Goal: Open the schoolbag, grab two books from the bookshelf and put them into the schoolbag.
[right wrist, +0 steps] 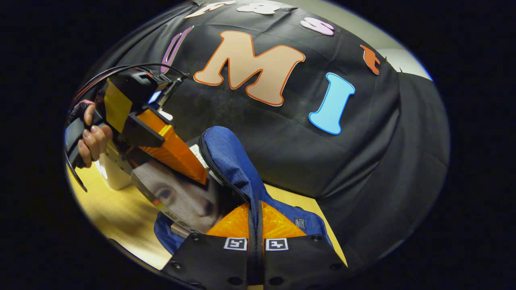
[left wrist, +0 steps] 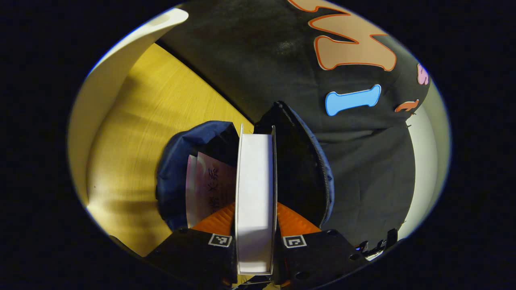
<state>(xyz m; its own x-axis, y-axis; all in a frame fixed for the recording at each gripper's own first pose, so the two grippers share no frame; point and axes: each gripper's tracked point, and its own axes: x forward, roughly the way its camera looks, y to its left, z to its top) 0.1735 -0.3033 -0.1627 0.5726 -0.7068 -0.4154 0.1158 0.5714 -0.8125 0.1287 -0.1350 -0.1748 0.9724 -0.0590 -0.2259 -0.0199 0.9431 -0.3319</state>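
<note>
My left gripper (left wrist: 256,211) is shut on a book (left wrist: 256,181), seen edge-on with its white pages toward me, held upright over the open blue schoolbag (left wrist: 177,161). A second book (left wrist: 209,181) with a pale cover stands inside the bag to the left. In the right gripper view the same held book (right wrist: 185,197) shows a picture cover and its lower end is in the bag's mouth. My right gripper (right wrist: 255,213) is shut on the schoolbag's (right wrist: 229,153) zipped rim, holding the flap up. The left gripper (right wrist: 177,157) is held by a hand (right wrist: 90,139).
The bag lies on a yellow wooden table (left wrist: 141,121). A white bookshelf panel (left wrist: 117,60) curves along the table's left side, and a white upright piece (right wrist: 115,177) stands behind the left gripper. Black booth cloth hangs close behind the bag.
</note>
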